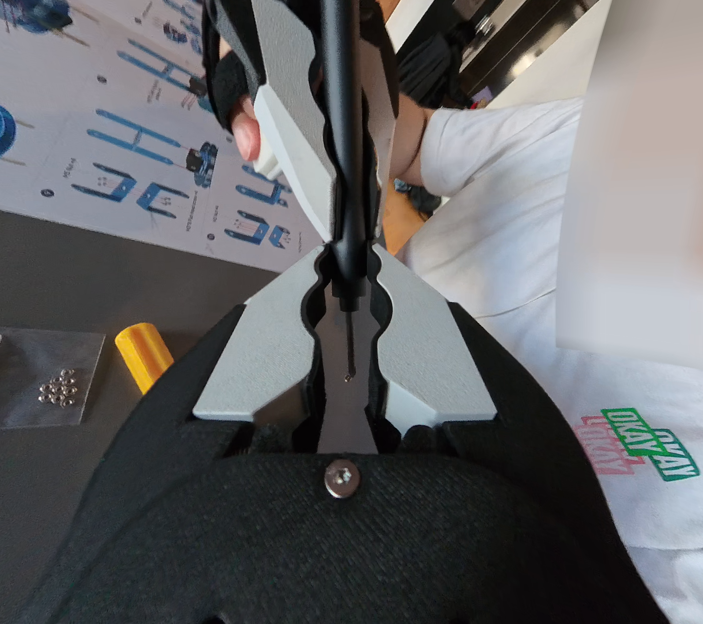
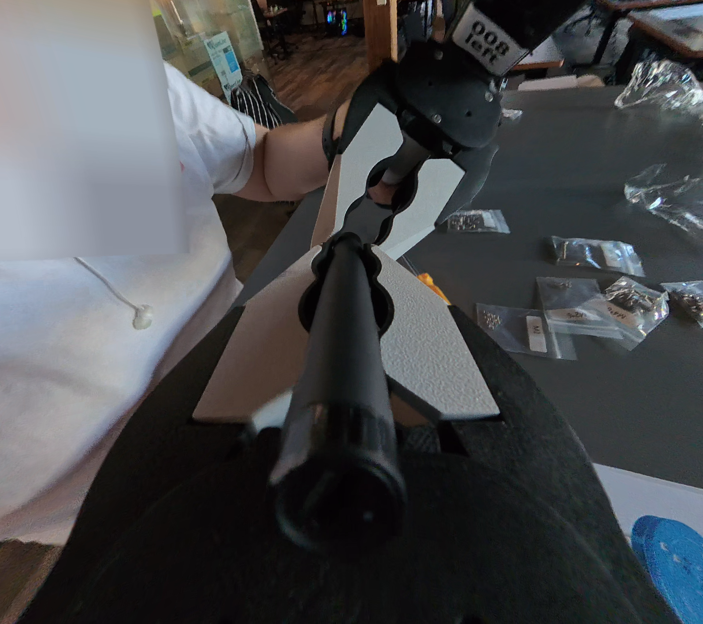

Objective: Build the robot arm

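A black screwdriver [image 1: 344,134] is held by both grippers, which face each other tip to tip above the dark table [image 1: 95,275]. My left gripper [image 1: 349,254] is shut on the screwdriver's front collar. The thin bit [image 1: 350,347] points back between its grey fingers [image 1: 266,351] toward the camera. My right gripper [image 2: 347,250] is shut on the screwdriver's handle [image 2: 346,358], whose butt end reaches back to the lens. The right gripper also shows in the left wrist view [image 1: 350,225], and the left gripper in the right wrist view [image 2: 353,229].
A yellow cylinder [image 1: 142,354] and a clear bag of small nuts [image 1: 59,387] lie on the table. A printed assembly sheet [image 1: 114,111] lies beyond. Several clear hardware bags [image 2: 551,324] lie to the right. A person in a white shirt [image 2: 95,358] is close by. My two grippers' fingertips are within a few centimetres of each other.
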`<state>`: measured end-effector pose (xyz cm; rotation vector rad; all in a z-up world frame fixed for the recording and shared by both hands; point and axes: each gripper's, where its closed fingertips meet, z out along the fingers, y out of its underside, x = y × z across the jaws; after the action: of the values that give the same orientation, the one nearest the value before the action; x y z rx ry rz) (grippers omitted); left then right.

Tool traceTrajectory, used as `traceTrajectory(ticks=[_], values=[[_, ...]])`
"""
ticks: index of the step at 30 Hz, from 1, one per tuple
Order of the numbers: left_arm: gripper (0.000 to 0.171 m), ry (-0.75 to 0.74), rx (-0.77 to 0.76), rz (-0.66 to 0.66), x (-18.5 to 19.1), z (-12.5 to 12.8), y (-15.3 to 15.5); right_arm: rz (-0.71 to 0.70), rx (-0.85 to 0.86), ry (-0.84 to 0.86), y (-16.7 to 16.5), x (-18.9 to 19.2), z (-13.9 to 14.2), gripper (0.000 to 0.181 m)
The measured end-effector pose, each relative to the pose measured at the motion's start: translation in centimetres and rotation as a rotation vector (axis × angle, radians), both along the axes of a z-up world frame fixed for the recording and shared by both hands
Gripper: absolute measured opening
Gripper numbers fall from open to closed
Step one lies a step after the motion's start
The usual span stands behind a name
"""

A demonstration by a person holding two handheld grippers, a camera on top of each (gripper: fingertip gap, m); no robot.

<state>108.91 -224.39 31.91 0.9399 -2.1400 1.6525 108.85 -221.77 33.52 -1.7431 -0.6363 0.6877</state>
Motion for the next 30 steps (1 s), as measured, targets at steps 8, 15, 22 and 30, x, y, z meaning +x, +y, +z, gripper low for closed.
traceTrajectory(ticks=[8,15,22,30], values=[[0.054,-0.300,-0.129,0.323,1.4,5.7,5.3,-0.119,0.011,0.223,0.3,3.9,2.0,0.016],[0.031,-0.615,-0.024,0.537,2.8,5.6,7.4,-0.231,0.069,0.454,-0.3,8.4,4.6,0.016],[0.024,-0.665,0.137,0.622,4.5,2.8,7.1,-0.232,0.080,0.523,-0.1,8.8,4.8,0.016],[0.018,-0.588,0.033,0.597,4.3,3.0,6.9,-0.231,0.074,0.448,0.5,7.9,3.9,0.016]])
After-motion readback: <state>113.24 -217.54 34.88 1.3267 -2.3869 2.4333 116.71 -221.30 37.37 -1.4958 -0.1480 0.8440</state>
